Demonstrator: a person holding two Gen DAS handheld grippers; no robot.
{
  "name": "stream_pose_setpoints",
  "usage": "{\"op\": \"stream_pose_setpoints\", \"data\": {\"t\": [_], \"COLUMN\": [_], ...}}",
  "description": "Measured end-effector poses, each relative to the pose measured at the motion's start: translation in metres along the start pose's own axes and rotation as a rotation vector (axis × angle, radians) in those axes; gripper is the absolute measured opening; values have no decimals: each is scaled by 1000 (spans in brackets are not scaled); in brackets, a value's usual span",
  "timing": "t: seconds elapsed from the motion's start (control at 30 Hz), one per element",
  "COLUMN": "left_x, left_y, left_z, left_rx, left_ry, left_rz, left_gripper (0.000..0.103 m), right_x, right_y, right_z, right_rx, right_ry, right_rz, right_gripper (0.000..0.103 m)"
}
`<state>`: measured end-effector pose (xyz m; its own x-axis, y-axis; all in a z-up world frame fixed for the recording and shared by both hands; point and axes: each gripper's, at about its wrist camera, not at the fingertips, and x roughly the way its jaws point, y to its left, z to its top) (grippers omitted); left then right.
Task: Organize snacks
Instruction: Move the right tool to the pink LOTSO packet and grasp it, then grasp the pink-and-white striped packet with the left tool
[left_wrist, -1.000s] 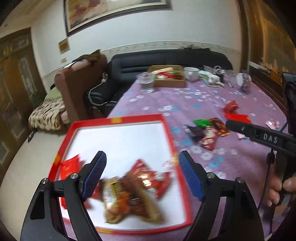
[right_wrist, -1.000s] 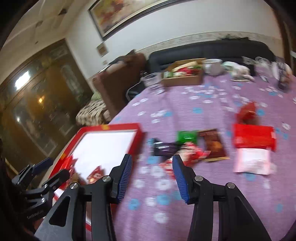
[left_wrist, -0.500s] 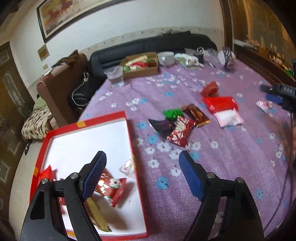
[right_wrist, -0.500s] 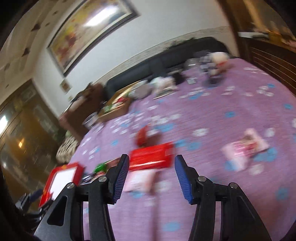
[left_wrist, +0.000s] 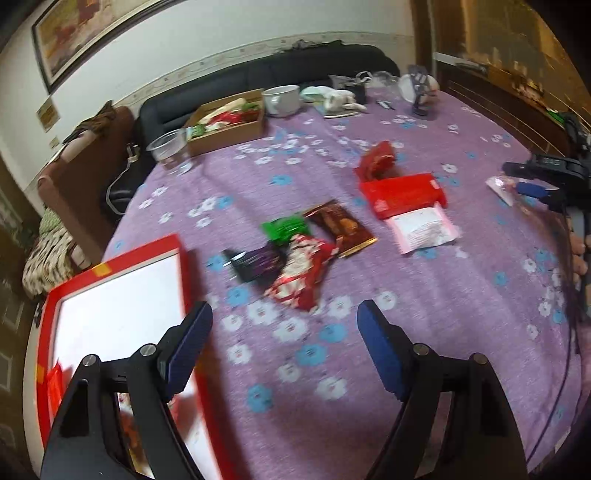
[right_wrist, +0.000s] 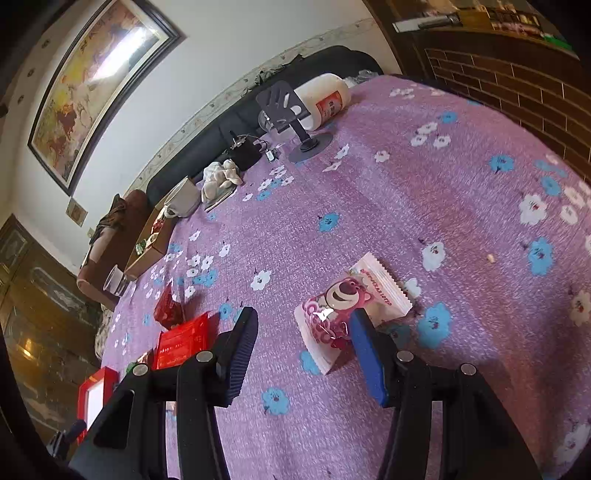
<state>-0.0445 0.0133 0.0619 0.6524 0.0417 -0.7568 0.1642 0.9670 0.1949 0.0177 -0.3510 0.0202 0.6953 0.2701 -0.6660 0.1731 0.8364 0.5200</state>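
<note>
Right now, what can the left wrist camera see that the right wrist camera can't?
Only the left wrist view shows the green packet, brown packet, black packet and red-and-white packet clustered together, plus the pink-edged white packet.

Only the right wrist view shows the bear picture on the pink bear snack by the open right gripper, and the white bottle.

Both show the red tray, flat red pack, cardboard box and purple tablecloth. The left gripper is open, empty.
</note>
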Motion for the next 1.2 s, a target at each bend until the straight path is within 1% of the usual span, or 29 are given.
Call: {"op": "stream_pose_setpoints", "data": {"t": [0.1, 0.17, 0.23, 0.27, 0.3, 0.33, 0.37, 0.4, 0.43, 0.5, 0.57, 0.63, 0.67, 0.73, 0.77, 0.83, 0.87, 0.9, 0.97, 1.07, 1.13, 1.2], "left_x": [5, 11, 17, 20, 23, 27, 30, 32, 34, 38, 41, 45, 47, 52, 56, 63, 66, 68, 74, 84, 90, 95], "left_y": [-13, -21, -28, -31, -33, -35, -38, -40, -44, -52, -61, -70, -73, -79, -82, -89, -92, -94, -95, -94, -96, -98], "left_z": [11, 21, 29, 31, 32, 33, 33, 33, 34, 36, 40, 45, 47, 52, 54, 59, 61, 62, 65, 65, 63, 62], "left_rx": [26, 39, 42, 41, 37, 28, 17, 10, 0, -9, -18, -32, -37, -48, -53, -52, -48, -45, -54, -93, -100, -99], "left_ry": [3, 8, 18, 26, 37, 53, 68, 74, 83, 90, 88, 80, 80, 89, 95, 107, 106, 103, 102, 120, 138, 150], "left_rz": [-28, -42, -59, -68, -72, -80, -98, -111, -127, -141, -150, -164, -171, -185, -193, -202, -199, -195, -184, -202, -209, -208], "left_gripper": [81, 81, 81, 81, 81, 81, 81, 81, 81, 81, 81, 81, 81, 81, 81, 81, 81, 81, 81, 81, 81, 81], "right_x": [5, 15, 28, 33, 42, 48, 50, 54, 61, 57, 52, 46, 42, 31, 25, 17, 16, 18, 25, 41, 57, 71], "right_y": [9, 25, 40, 46, 56, 63, 66, 67, 62, 49, 30, 17, 12, 1, -5, -12, -14, -11, 1, 21, 37, 46], "right_z": [2, 5, 7, 6, 5, 1, -1, -5, -6, -1, 8, 15, 19, 28, 33, 38, 42, 46, 52, 59, 62, 58], "right_rx": [-9, -55, -115, -144, -197, -251, -285, -319, -314, -275, -192, -133, -108, -56, -16, 41, 52, 46, -24, -122, -226, -328], "right_ry": [1, 23, 38, 40, 30, 9, -7, -13, 36, 42, 93, 138, 141, 128, 104, 52, 29, 12, 12, 32, 42, 72], "right_rz": [-63, -137, -177, -187, -218, -257, -277, -282, -259, -206, -116, -39, -10, 35, 62, 90, 89, 72, 28, 13, -58, -115], "right_gripper": [55, 55, 54, 47, 39, 36, 25, 10, 3, 0, 0, 4, 8, 8, 9, 19, 34, 47, 48, 49, 56, 56]}}
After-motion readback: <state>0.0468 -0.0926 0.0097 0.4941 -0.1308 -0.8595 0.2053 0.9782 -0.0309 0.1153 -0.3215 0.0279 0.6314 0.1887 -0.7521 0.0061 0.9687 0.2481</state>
